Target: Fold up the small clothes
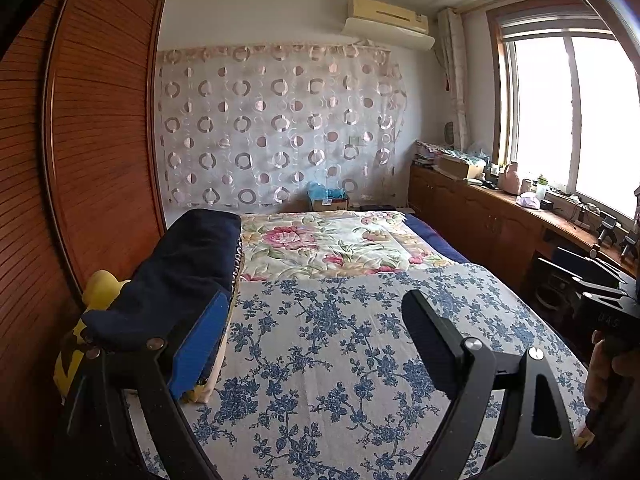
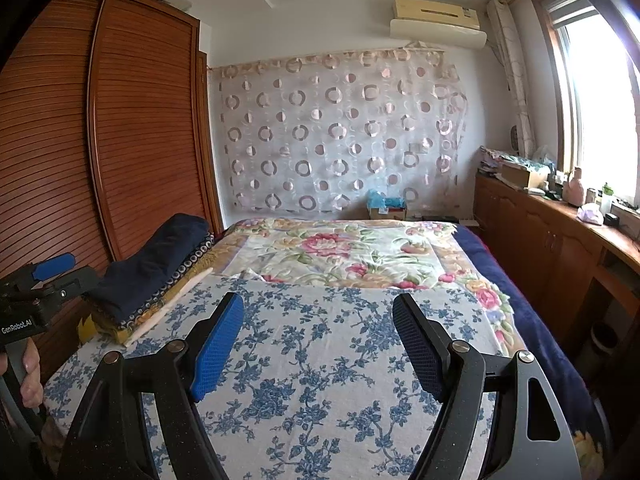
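A stack of folded clothes (image 1: 236,264) lies at the bed's left edge, with a navy garment (image 1: 188,264) on top; the right wrist view shows the same stack (image 2: 152,268). My left gripper (image 1: 316,336) is open over the blue-flowered sheet (image 1: 340,360), and its left finger pad (image 1: 200,344) stands right beside the stack. Only sheet lies between its fingers. My right gripper (image 2: 320,344) is open too, hovering over the same sheet (image 2: 320,400) with nothing between its pads. Each hand-held gripper shows at the edge of the other's view.
A louvred wooden wardrobe (image 2: 140,140) runs along the left side of the bed. A rose-patterned quilt (image 2: 340,252) covers the far half. A low cabinet (image 2: 540,232) with clutter stands under the window on the right. Something yellow (image 1: 100,288) sits under the stack.
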A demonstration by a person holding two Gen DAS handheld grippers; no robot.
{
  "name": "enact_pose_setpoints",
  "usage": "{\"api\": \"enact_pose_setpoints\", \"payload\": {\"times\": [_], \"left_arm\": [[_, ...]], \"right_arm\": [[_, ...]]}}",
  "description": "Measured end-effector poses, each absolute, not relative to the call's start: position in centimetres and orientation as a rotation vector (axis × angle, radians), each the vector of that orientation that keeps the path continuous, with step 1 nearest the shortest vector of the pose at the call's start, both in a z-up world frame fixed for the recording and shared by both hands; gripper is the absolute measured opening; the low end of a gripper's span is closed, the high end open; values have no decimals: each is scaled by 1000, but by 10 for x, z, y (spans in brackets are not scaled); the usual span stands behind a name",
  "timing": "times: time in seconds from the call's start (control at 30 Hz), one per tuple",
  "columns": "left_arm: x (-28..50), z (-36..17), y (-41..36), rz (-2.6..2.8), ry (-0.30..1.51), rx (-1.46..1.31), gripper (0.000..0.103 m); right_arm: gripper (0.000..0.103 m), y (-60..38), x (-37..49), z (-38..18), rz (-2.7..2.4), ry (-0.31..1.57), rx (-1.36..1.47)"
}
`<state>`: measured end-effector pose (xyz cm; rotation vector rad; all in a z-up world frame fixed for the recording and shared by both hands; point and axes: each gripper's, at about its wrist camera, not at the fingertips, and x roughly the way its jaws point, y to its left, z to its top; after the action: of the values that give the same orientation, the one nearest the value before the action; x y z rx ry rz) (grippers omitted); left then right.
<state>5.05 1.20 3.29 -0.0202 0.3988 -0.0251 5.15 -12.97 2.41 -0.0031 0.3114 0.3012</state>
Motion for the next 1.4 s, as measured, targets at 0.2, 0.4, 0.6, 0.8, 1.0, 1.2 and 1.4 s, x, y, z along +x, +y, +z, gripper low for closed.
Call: {"api": "enact_pose_setpoints", "payload": {"times": [0.2, 0.4, 0.6, 0.8, 1.0, 1.2, 1.4], "left_arm": [[51, 32, 12, -24, 398, -20, 89], [51, 32, 12, -24, 399, -19, 89], [51, 31, 12, -24, 397, -18, 89], [51, 31, 11, -24, 397, -18, 89], [51, 31, 12, -23, 394, -18, 89], [51, 32, 12, -21, 394, -17, 89], [51, 32, 12, -22, 393, -19, 89]], "right_arm": [[78, -135, 49, 27, 303, 311, -4], [78, -141, 47, 30, 305, 311, -5], [78, -147, 45, 33, 305, 311, -6], [78, -153, 43, 35, 308, 308, -5], [79, -153, 42, 37, 306, 307, -4], [78, -155, 42, 35, 309, 305, -1], [78, -155, 43, 34, 312, 308, -2]]}}
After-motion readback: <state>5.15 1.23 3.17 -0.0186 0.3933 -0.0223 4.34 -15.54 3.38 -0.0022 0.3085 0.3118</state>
